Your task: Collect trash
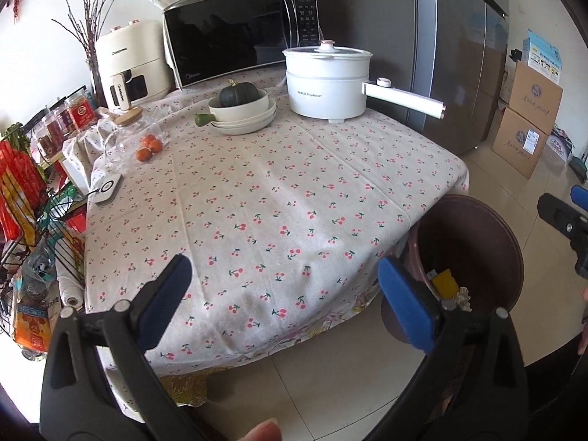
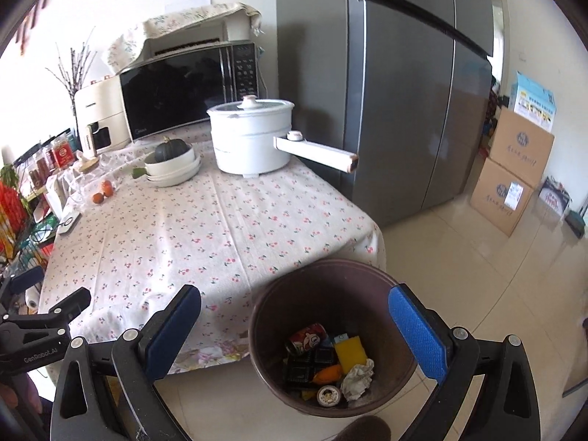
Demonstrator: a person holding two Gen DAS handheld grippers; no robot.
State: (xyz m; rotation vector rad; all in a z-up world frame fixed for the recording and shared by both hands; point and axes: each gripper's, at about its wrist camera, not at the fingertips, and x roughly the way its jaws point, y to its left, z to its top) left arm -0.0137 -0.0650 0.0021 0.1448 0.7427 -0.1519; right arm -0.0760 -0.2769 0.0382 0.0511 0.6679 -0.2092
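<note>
A brown trash bin (image 2: 264,316) stands on the floor at the table's near right corner; it also shows in the left wrist view (image 1: 511,242). Inside lie a red can (image 2: 307,336), a yellow sponge (image 2: 351,349), a crumpled white paper (image 2: 358,376), an orange piece (image 2: 329,374), dark wrappers and a round lid. My right gripper (image 2: 294,334) is open and empty, right above the bin. My left gripper (image 1: 284,303) is open and empty over the table's front edge, left of the bin.
The table (image 1: 257,202) with a cherry-print cloth carries a white electric pot (image 1: 325,84), stacked bowls with a green squash (image 1: 242,108), oranges (image 1: 149,147), a microwave (image 1: 239,33) and an air fryer. A grey fridge (image 2: 404,92) and cardboard boxes (image 2: 511,169) stand to the right. A wire rack (image 1: 25,202) is left.
</note>
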